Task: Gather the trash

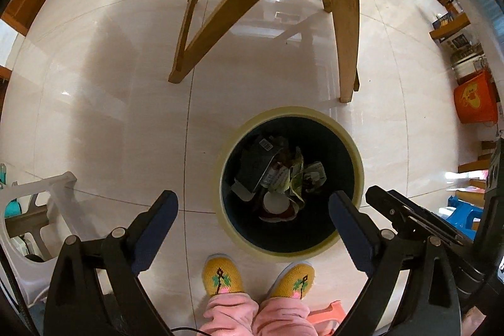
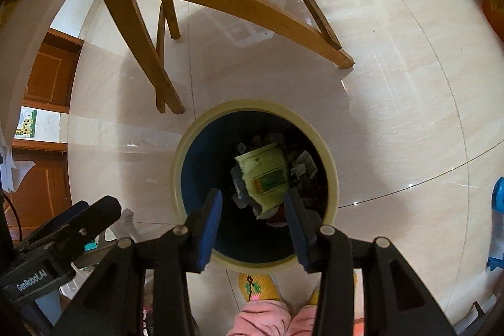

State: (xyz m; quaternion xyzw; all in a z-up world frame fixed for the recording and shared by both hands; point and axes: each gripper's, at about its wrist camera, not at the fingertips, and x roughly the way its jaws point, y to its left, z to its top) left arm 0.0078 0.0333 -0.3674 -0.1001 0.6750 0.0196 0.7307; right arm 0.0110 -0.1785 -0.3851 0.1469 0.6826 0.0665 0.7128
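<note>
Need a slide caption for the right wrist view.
Right claw, open, above a round bin where a green packet lies on other trash, on a tiled floor.

The left gripper [image 1: 252,207] had matte black angular arms, silver round rivets at the joints, and flat dark blue pads [image 1: 157,229] lining its fingers. The right gripper [image 2: 253,203] matched it: black linkages, silver rivets, blue pads [image 2: 209,229]. At 8 o'clock in the right wrist view, the other black tool body carried white lettering reading "GenRobot.AI". At 6 o'clock, the person wore fuzzy pink trousers [image 1: 252,317] and yellow knitted slippers [image 1: 222,276] embroidered with green and pink flowers.
</note>
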